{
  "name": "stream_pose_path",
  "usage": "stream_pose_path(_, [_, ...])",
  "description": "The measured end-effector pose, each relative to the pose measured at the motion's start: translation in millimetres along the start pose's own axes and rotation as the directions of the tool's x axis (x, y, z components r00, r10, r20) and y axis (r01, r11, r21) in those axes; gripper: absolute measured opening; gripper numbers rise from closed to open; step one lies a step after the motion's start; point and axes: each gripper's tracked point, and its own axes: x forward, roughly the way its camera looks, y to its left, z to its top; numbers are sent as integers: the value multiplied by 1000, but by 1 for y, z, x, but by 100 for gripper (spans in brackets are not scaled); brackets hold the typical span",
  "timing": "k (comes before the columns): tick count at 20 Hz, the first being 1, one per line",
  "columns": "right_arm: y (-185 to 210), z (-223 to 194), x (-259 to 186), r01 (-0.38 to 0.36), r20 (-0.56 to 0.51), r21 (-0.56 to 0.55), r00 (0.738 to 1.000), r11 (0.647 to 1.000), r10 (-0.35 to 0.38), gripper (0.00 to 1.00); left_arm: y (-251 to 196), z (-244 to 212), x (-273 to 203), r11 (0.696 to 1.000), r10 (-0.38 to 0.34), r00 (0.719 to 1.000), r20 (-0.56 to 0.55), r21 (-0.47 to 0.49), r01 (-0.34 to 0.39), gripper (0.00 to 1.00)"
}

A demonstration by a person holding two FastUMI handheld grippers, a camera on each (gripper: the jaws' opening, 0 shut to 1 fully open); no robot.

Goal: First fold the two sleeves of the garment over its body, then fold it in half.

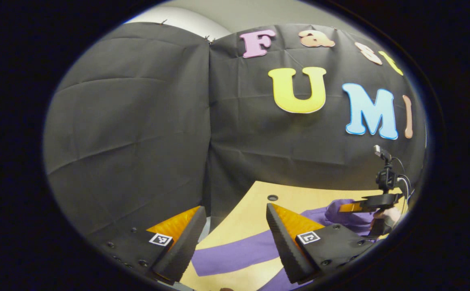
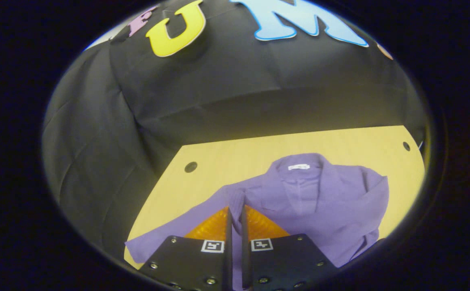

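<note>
- The purple collared shirt (image 2: pixel 320 202) lies on the pale wooden table (image 2: pixel 235 155), collar toward the far edge by the booth wall, body spread toward the near edge.
- In the right gripper view, one sleeve is already turned in over the body on the side toward the table's right edge; the other sleeve (image 2: pixel 170 230) runs out flat toward the near left corner.
- The right gripper (image 2: pixel 235 212) has its fingers drawn almost together with a strip of purple cloth running between them near the shoulder; they look clamped on a fold of the shirt there.
- The left gripper (image 1: pixel 231 226) hangs with its fingers wide apart and nothing between them, above the outstretched sleeve near the table's left edge.
- In the left gripper view, the other gripper and the hand (image 1: pixel 388 216) holding it show farther off, down at bunched purple cloth.
- Handling, as a judgement: the cloth is light, soft and limp. It will sag and drag, so pinching a small ridge near the cuff and the shoulder seam should carry the sleeve over cleanly.
- A small white neck label (image 2: pixel 298 166) sits inside the collar; its writing is too small to read.
</note>
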Motion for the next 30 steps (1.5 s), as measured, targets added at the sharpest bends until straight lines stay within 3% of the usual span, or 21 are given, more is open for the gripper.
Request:
stream_pose_path(3, [17,-16,12,-2,-42,-39,999,999,1,10,12,-13,3,1000,6,1000,-20,-11,-6,95])
stream_pose_path(4, [18,-23,18,12,-57,-53,998,999,-15,5,13,-20,4,1000,5,999,-32,-11,-6,95])
stream_pose_path(7, [26,-42,24,6,-114,-71,993,997,-14,10,19,-39,8,1000,10,998,-67,-19,-11,96])
stream_pose_path(10, [24,-47,23,14,-127,-106,992,994,-28,51,24,-60,11,999,16,995,-102,-36,-20,96])
stream_pose_path(11, [25,-47,21,9,-127,-108,992,994,-23,48,25,-66,12,999,19,994,-112,-37,-23,96])
stream_pose_path(12, [26,-46,18,8,-121,-108,992,994,-21,57,27,-73,12,999,20,992,-124,-34,-25,96])
stream_pose_path(17, [26,-32,-5,-5,-91,-113,996,994,-5,64,27,-111,22,998,33,984,-177,-41,-41,96])
stream_pose_path(21, [14,-27,-33,-2,-73,-149,997,989,-9,63,34,-151,34,995,61,971,-231,-64,-77,96])
stream_pose_path(22, [8,-27,-40,4,-70,-153,997,988,-15,58,37,-163,38,994,69,966,-247,-66,-88,96])
stream_pose_path(23, [1,-25,-49,14,-66,-154,998,988,-24,63,40,-176,42,993,80,961,-264,-65,-100,96])
stream_pose_path(24, [-7,-26,-56,27,-61,-150,997,988,-37,58,44,-190,46,991,93,955,-281,-62,-115,96])
stream_pose_path(25, [-16,-26,-63,45,-57,-145,997,988,-54,63,48,-204,52,990,101,947,-304,-62,-125,96])
stream_pose_path(28, [-47,-29,-83,99,-49,-119,993,988,-105,58,61,-247,59,987,111,911,-397,-67,-149,96])
stream_pose_path(30, [-66,-33,-96,134,-43,-102,989,986,-139,63,69,-268,60,984,121,895,-430,-64,-164,98])
